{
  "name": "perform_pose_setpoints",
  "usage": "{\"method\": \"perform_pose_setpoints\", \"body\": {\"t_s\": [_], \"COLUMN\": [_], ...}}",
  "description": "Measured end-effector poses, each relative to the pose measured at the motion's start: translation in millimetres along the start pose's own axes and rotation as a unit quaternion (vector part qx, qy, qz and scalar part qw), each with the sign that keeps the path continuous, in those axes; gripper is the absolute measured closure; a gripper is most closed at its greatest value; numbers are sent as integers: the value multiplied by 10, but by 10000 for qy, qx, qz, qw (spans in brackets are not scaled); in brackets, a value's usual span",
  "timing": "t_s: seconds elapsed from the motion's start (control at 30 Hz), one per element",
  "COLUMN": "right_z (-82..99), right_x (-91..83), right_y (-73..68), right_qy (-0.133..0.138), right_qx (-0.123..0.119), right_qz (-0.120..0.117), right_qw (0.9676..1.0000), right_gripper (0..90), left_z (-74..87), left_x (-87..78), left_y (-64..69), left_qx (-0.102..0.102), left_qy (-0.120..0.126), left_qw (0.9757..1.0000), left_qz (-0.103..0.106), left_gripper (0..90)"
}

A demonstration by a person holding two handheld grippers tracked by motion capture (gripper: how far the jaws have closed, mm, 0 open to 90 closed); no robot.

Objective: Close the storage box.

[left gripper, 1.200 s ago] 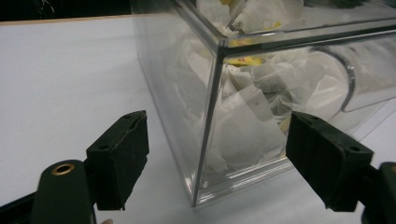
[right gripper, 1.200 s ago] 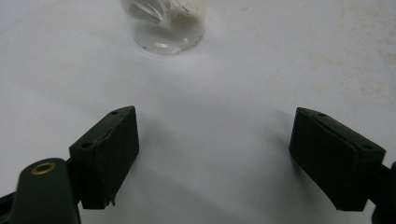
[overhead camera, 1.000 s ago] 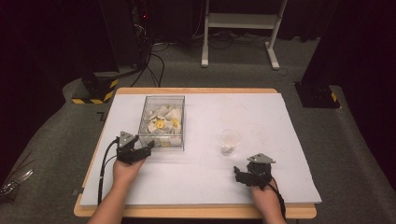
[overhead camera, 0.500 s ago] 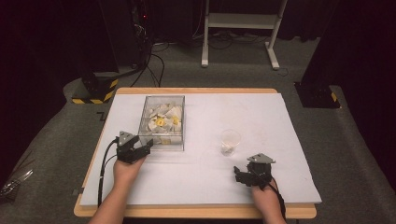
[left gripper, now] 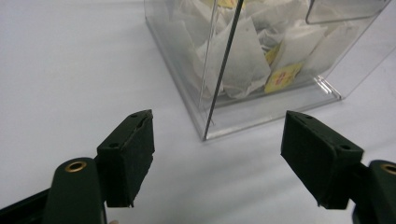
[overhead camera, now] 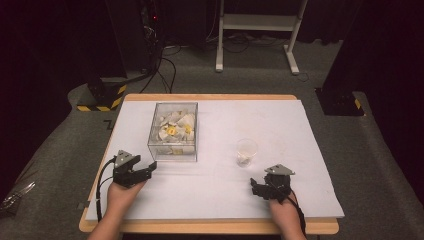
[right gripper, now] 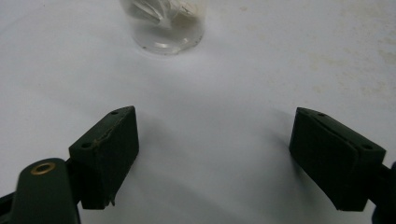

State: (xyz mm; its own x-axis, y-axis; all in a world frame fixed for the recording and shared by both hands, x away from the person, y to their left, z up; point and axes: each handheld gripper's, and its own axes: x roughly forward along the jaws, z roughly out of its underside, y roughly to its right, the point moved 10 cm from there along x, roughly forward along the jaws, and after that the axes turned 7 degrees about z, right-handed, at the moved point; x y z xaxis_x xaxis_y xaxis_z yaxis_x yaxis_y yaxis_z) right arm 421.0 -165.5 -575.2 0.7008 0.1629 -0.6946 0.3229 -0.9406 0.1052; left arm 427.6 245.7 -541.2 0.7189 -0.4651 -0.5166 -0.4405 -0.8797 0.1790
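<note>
A clear plastic box (overhead camera: pixel 173 131) of white tea bags with yellow tags (left gripper: pixel 243 60) stands left of centre on the white table sheet (overhead camera: pixel 300 130). Its near corner (left gripper: pixel 208 126) faces my left gripper (left gripper: pixel 217 140), which lies just short of that corner (overhead camera: pixel 150 167). Its jaws have just been opening and stand open with nothing between them. A small clear cup (overhead camera: pixel 246 152) with a tea bag in it stands right of centre. My right gripper (overhead camera: pixel 255 189) rests near the front edge and points at the cup (right gripper: pixel 168 28), open and empty (right gripper: pixel 215 140).
The wooden table edge (overhead camera: pixel 210 227) runs along the front under both forearms. Past the far edge are a white metal stand (overhead camera: pixel 255 30), cables on the floor and a black-and-yellow striped base (overhead camera: pixel 102 97).
My left gripper has drawn back a little from the box toward the front left of the table. The right gripper, box and cup have not moved.
</note>
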Motion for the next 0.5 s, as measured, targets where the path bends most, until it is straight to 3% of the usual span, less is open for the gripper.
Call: {"method": "perform_pose_setpoints", "body": {"t_s": [0.23,0.47,0.5], "right_z": [0,1,1], "right_x": [0,-1,-1], "right_y": [1,-1,-1], "right_qy": [4,3,3], "right_qx": [-4,1,2], "right_qz": [2,9,8], "right_qw": [10000,10000,10000], "right_gripper": [158,158,158], "left_z": [239,558,565], "left_x": [-150,-269,-277], "left_y": [-26,-66,-62], "left_qx": [66,375,416], "left_qy": [-421,-973,-932], "left_qw": [9991,9942,9944], "left_qz": [42,-245,-276], "left_gripper": [242,200,194]}}
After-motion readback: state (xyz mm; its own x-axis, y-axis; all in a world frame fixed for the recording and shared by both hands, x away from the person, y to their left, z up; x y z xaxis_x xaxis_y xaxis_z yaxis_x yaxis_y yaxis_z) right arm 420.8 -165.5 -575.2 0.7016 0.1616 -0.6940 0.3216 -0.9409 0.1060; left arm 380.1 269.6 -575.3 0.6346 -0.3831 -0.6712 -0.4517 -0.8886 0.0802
